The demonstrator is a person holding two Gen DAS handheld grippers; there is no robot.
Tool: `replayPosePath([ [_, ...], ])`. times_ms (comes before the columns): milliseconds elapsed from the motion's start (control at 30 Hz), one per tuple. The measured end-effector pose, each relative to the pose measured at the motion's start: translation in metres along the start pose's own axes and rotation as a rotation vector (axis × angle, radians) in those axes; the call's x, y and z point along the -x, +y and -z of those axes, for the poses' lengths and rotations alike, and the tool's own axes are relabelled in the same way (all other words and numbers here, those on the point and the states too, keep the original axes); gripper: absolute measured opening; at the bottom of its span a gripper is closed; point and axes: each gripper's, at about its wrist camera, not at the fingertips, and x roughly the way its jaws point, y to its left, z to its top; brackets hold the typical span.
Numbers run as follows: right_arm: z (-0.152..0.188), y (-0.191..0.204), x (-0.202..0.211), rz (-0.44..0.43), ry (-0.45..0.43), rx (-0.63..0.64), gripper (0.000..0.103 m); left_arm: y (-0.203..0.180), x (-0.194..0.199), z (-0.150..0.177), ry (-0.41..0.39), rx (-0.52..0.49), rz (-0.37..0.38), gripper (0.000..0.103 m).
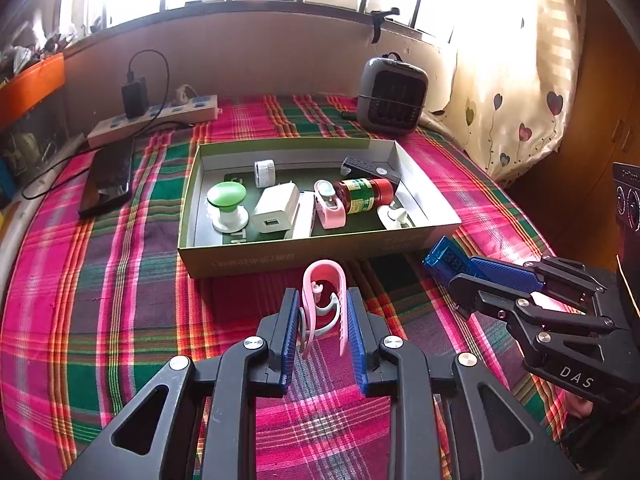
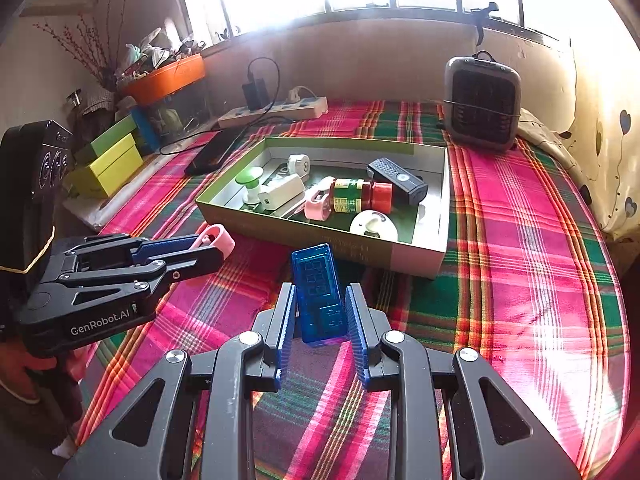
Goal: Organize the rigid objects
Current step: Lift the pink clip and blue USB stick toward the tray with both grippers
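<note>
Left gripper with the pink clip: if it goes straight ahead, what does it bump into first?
Probably the near wall of the box, right ahead of the left gripper and its pink clip. Depth is hard to judge.

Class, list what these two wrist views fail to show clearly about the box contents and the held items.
- Blue meter: display digits too faint to read, right wrist view.
- Red-capped bottle: label print too small, left wrist view.
- Box: floor near its front wall is hidden by that wall, both views.
- Pink clip: its lower end is hidden behind the left gripper pads.
</note>
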Motion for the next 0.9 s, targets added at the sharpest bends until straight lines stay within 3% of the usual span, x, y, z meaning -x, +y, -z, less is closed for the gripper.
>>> replayPosePath([
  [900,-0.033,-0.014,-0.008,0.015,-0.03,-0.011,0.026,0.009,-0.01,-0.033,-0.021,-0.019,-0.011,0.022],
])
